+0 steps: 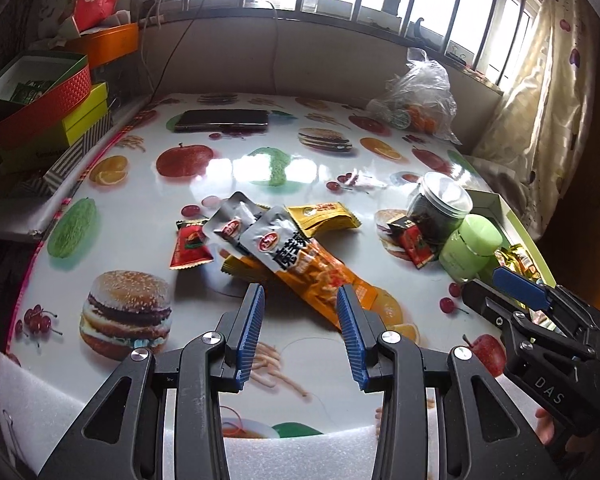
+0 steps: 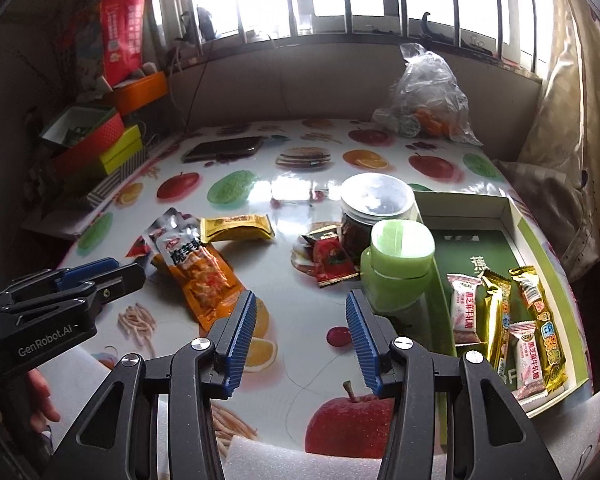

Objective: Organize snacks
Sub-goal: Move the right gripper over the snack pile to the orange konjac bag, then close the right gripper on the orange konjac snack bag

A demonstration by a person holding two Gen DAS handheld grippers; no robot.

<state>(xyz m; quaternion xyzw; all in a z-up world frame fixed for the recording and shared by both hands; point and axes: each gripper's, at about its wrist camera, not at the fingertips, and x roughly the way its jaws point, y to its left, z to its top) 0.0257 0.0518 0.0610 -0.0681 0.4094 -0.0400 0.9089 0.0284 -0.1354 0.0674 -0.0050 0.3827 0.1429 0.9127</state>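
Observation:
My left gripper hovers open and empty over the near end of a silver-and-orange pouch in the loose pile on the table. A second silver pouch, a yellow packet and a red packet lie around it. My right gripper is open and empty too, above bare tablecloth just left of a green jar. Behind that stand a clear-lidded jar and another red packet. A green-lined box at the right holds several wrapped snacks.
A dark phone lies at the table's far side, a clear plastic bag at the far right corner. Stacked coloured boxes line the left edge. A curtain hangs at the right. A hand grips the left tool.

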